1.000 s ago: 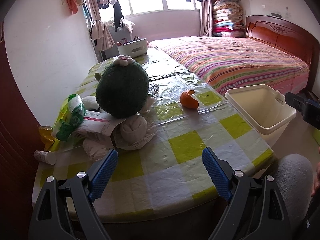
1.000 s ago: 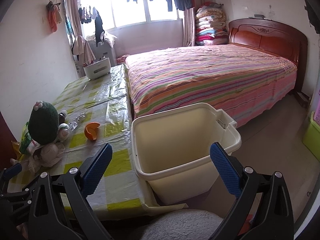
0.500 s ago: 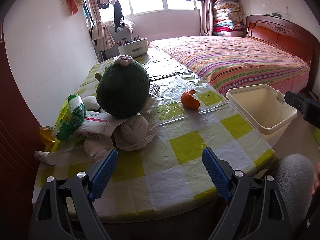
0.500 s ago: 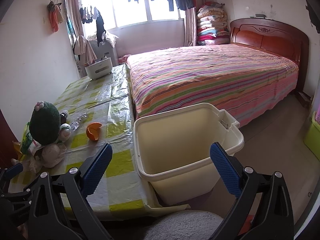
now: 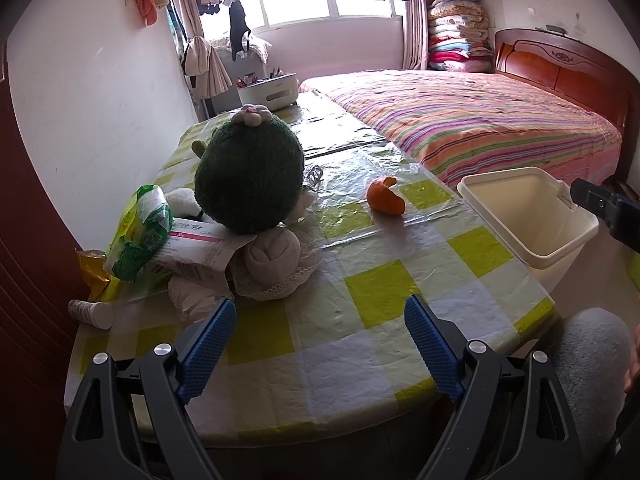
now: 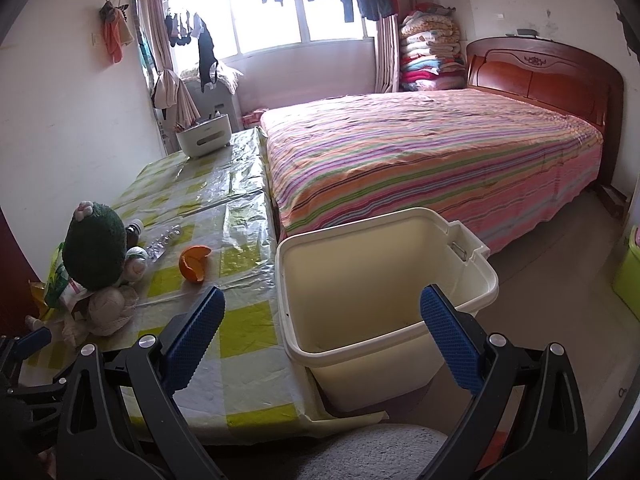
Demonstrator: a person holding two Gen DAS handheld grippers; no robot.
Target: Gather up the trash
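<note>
An orange peel (image 5: pixel 385 196) (image 6: pixel 194 263) lies on the checked tablecloth (image 5: pixel 376 288), right of a green plush toy (image 5: pixel 249 176). A crushed clear bottle (image 6: pixel 162 241) lies behind the peel. Left of the toy are a green wrapper (image 5: pixel 140 232), a white and pink box (image 5: pixel 192 244), a yellow packet (image 5: pixel 93 266) and a small tube (image 5: pixel 86 314). A cream bin (image 6: pixel 384 276) (image 5: pixel 528 212) stands on the floor at the table's right side. My left gripper (image 5: pixel 316 330) hangs open over the table's near edge. My right gripper (image 6: pixel 320 320) is open above the bin's near rim.
A striped bed (image 6: pixel 432 160) with a wooden headboard (image 6: pixel 548 76) fills the right of the room. A white caddy (image 5: pixel 270 90) sits at the table's far end. A green crate (image 6: pixel 628 272) stands on the floor at far right. A person's grey knee (image 5: pixel 584 356) is beside the table.
Both views have shifted very slightly; the bin and table sit a little higher and further right in the right wrist view. Nothing was taken hold of.
</note>
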